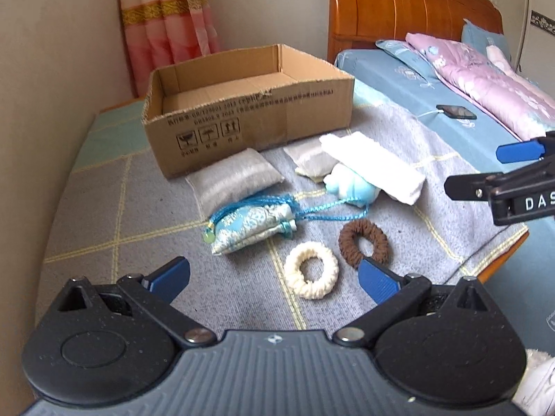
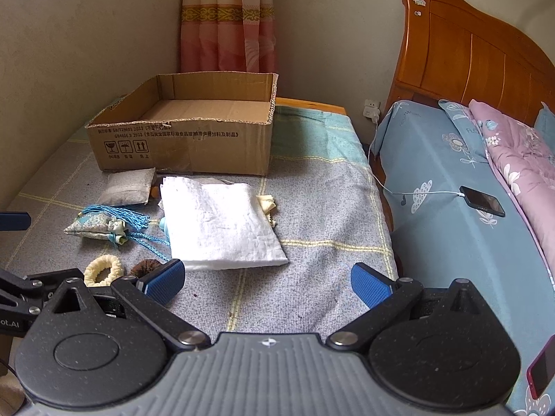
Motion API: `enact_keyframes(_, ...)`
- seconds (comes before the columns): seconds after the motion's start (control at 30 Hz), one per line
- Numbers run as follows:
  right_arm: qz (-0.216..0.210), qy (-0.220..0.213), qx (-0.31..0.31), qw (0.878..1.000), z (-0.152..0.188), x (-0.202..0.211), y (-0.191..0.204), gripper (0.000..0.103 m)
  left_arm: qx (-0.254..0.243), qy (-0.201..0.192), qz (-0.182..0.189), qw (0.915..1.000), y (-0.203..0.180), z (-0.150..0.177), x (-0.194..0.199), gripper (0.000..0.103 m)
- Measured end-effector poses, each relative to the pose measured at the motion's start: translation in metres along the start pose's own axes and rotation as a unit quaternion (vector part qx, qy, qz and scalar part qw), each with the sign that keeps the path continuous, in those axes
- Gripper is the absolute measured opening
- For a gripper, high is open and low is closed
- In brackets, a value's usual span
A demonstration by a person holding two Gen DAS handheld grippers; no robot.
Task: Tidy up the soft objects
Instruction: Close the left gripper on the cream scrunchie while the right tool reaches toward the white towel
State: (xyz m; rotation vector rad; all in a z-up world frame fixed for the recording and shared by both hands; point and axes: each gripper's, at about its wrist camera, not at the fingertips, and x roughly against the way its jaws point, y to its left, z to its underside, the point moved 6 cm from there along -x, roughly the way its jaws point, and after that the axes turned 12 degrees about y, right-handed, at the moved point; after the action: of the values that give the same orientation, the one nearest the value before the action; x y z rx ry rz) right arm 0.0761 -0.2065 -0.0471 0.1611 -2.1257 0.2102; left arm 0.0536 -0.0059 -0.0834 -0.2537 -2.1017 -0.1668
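Observation:
An open cardboard box (image 1: 242, 118) (image 2: 187, 138) stands at the back of a grey checked blanket (image 1: 138, 215). In front of it lie a grey pillow pouch (image 1: 234, 176) (image 2: 130, 187), a folded white towel (image 1: 374, 166) (image 2: 222, 222), a light blue soft toy (image 1: 350, 185), a blue brocade sachet (image 1: 248, 225) (image 2: 95, 227) with cord, a cream scrunchie (image 1: 311, 275) (image 2: 103, 269) and a brown scrunchie (image 1: 363, 241) (image 2: 147, 267). My left gripper (image 1: 274, 279) is open and empty, just before the scrunchies. My right gripper (image 2: 267, 282) is open and empty, before the towel.
A bed with a blue sheet (image 2: 451, 208), a pink quilt (image 2: 520, 159) and a charging phone (image 2: 482, 201) lies to the right. A wall runs along the left, a curtain (image 2: 229, 17) hangs behind the box. My right gripper shows at the right edge of the left wrist view (image 1: 478, 168).

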Motion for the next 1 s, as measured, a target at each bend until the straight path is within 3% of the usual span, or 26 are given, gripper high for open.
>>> enact_keyframes(0.17, -0.005, 0.011, -0.007, 1.000, 0.004, -0.012, -0.007, 0.103, -0.009, 0.027, 0.016, 0.9995, -0.002, 0.005, -0.021, 0.103)
enact_keyframes(0.33, -0.009, 0.015, 0.004, 1.000, 0.007, -0.022, -0.007, 0.103, -0.015, 0.047, 0.010, 0.9987, -0.002, 0.007, -0.036, 0.103)
enact_keyframes(0.77, -0.026, 0.015, 0.015, 0.999, 0.005, -0.035, -0.008, 0.103, -0.040, 0.020, 0.039, 0.9982, 0.004, 0.007, -0.037, 0.100)
enact_keyframes(0.87, -0.029, 0.017, 0.012, 0.999, 0.005, -0.038, -0.010, 0.103, -0.056, 0.015, 0.047, 0.9972, -0.003, 0.007, -0.034, 0.090)
enact_keyframes(1.0, -0.035, 0.013, 0.011, 0.999, 0.005, -0.038, -0.012, 0.103, -0.062, 0.009, 0.058, 0.9964, -0.010, 0.004, -0.029, 0.066)
